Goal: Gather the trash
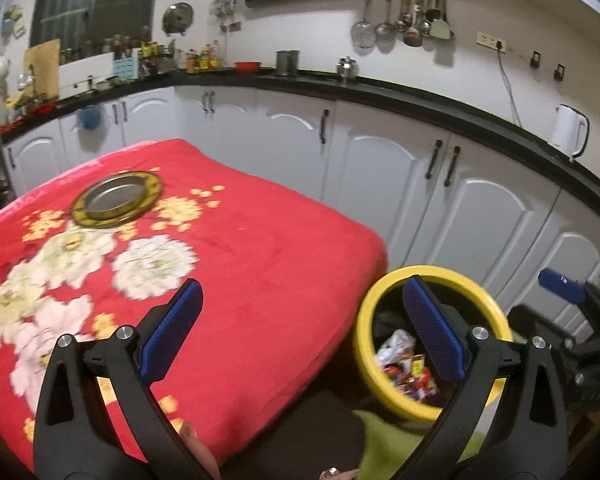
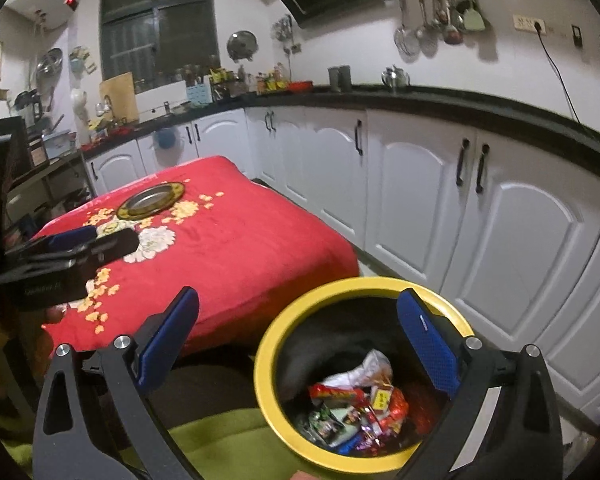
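A yellow-rimmed bin [image 2: 274, 328] with a dark liner stands on the floor beside the table's near right corner. Several crumpled snack wrappers [image 2: 356, 408] lie at its bottom. My right gripper [image 2: 300, 340] hangs open above the bin's near side, nothing between its blue pads. My left gripper [image 1: 300, 328] is also open and holds nothing, spanning the table corner and the bin [image 1: 360, 320]; the wrappers [image 1: 404, 368] show inside. The red floral cloth [image 1: 260, 248] on the table carries no visible trash. The right gripper's tip [image 1: 560, 286] shows at the left view's right edge, the left gripper [image 2: 72, 248] at the right view's left edge.
A metal plate with a gold rim [image 1: 118, 198] lies at the far side of the table. White cabinets [image 2: 500, 240] under a black counter curve behind and to the right of the bin. A white kettle [image 1: 570, 130] stands on the counter. Green fabric [image 2: 220, 436] lies near below.
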The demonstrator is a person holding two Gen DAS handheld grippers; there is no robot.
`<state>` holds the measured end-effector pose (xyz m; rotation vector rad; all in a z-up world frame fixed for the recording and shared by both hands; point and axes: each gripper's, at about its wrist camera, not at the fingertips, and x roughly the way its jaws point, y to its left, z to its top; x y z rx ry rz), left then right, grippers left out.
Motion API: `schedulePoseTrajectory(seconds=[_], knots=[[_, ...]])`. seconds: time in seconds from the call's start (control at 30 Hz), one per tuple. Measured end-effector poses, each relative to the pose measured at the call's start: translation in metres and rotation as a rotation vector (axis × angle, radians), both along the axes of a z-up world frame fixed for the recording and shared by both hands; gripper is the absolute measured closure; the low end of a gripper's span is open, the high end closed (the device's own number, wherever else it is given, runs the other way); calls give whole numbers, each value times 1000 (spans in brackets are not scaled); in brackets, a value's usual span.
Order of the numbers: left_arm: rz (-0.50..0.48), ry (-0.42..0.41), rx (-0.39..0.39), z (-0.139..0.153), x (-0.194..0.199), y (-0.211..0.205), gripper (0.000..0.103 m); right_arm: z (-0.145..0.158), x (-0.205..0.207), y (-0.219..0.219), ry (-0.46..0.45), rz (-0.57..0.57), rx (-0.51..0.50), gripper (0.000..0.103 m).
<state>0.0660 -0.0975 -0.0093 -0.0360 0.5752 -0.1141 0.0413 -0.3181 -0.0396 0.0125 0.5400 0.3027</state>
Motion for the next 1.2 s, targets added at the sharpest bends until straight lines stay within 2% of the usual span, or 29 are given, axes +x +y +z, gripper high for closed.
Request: schedulePoseTrajectory(seconds=[0.1,0.3,0.43,0.63,0.83,1.2], knots=[[28,-23,21,0,-15,15,11,1,-6,14,-50,-17,8,6],[71,-82,49,4,-45,37,11,2,-29,47,-226,-38,-28,6],[89,-136,55,3,-63,48,11,-3,-44,63,-312,-39,-53,6],[103,-172,36,-3,-73,54,11,-10,-46,71,-323,-18,-64,6],[74,-165,24,-7,-70,51,11,-11,-48,70,-325,-28,-46,6],[75,-155,19,-10,-70,51,11,-14,-45,66,-298,-44,-21,6]])
